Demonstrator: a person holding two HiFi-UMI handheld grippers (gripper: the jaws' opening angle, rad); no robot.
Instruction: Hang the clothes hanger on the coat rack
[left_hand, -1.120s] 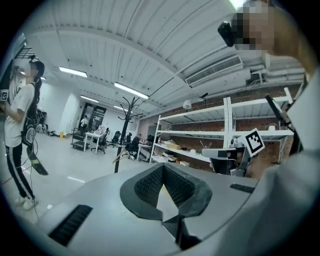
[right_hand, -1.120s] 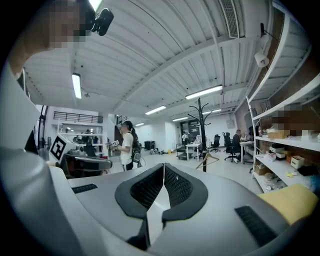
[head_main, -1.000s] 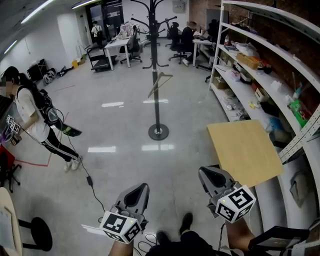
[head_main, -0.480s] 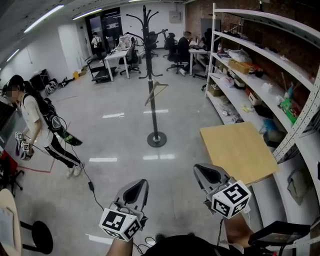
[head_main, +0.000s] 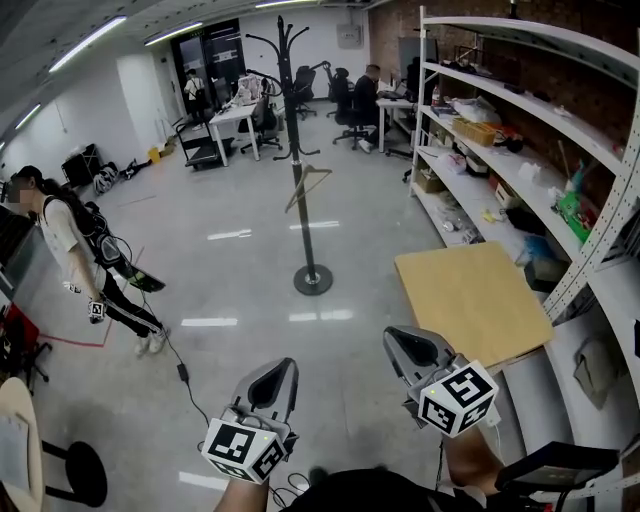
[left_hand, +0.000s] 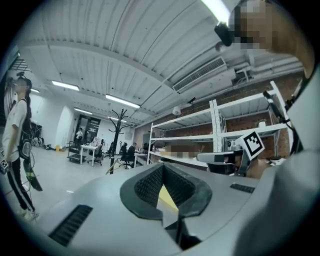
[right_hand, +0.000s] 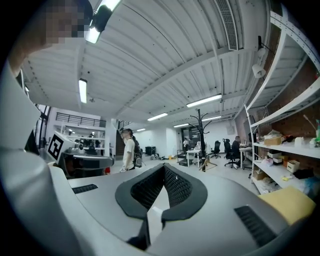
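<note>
A black coat rack (head_main: 298, 150) stands on a round base far ahead in the middle of the floor. A wooden clothes hanger (head_main: 308, 186) hangs on one of its lower hooks. My left gripper (head_main: 285, 368) and right gripper (head_main: 392, 340) are held low and near me, side by side and far from the rack. Both are shut with nothing between the jaws. In the left gripper view the left gripper (left_hand: 165, 200) faces the rack (left_hand: 116, 135) and hanger (left_hand: 112, 167), both small in the distance. The right gripper (right_hand: 160, 197) also looks along the floor at the rack (right_hand: 201, 135).
Metal shelving (head_main: 520, 130) with clutter runs along the right wall, and a light wooden board (head_main: 470, 300) juts out from it. A person (head_main: 70, 250) with a backpack stands at the left. Desks and chairs (head_main: 235, 105) fill the back. A black stool (head_main: 75, 470) is at the lower left.
Both grippers have risen a little and come forward, still shut. The view has tipped up, so more of the rack's top shows. The person at the left has shifted position.
</note>
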